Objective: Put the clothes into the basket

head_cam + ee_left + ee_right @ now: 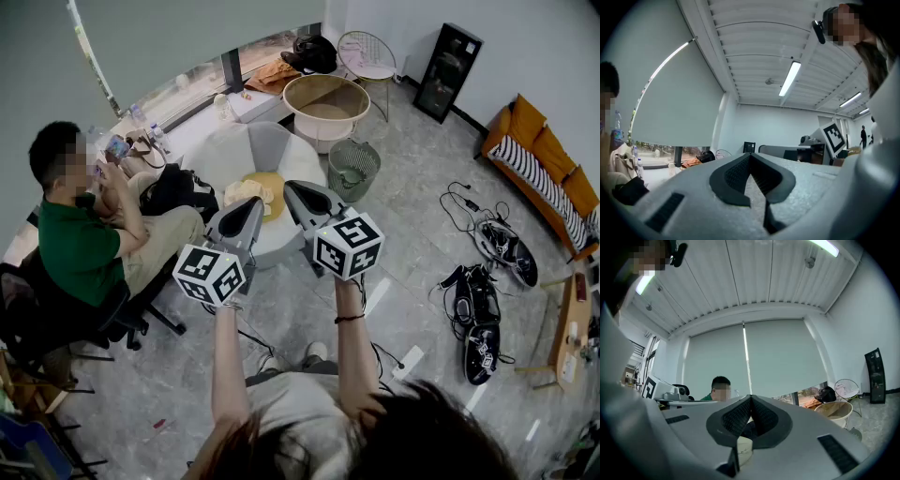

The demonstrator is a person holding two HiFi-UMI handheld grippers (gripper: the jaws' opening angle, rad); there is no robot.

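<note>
The job has not started. The left gripper (257, 201) (750, 157) has its fingers shut tight and holds nothing. The clothes (255, 190) lie in a heap on the white bench (281, 150), down below the fingers, not touched. The right gripper (289, 186) (751, 398) is shut and empty too. The basket (323, 127) (834, 409) stands farther back and looks empty.

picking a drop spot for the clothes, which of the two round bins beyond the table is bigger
The pale basket farther back: wide, with a tan inside. The other is a small green mesh bin beside the white table.
</note>
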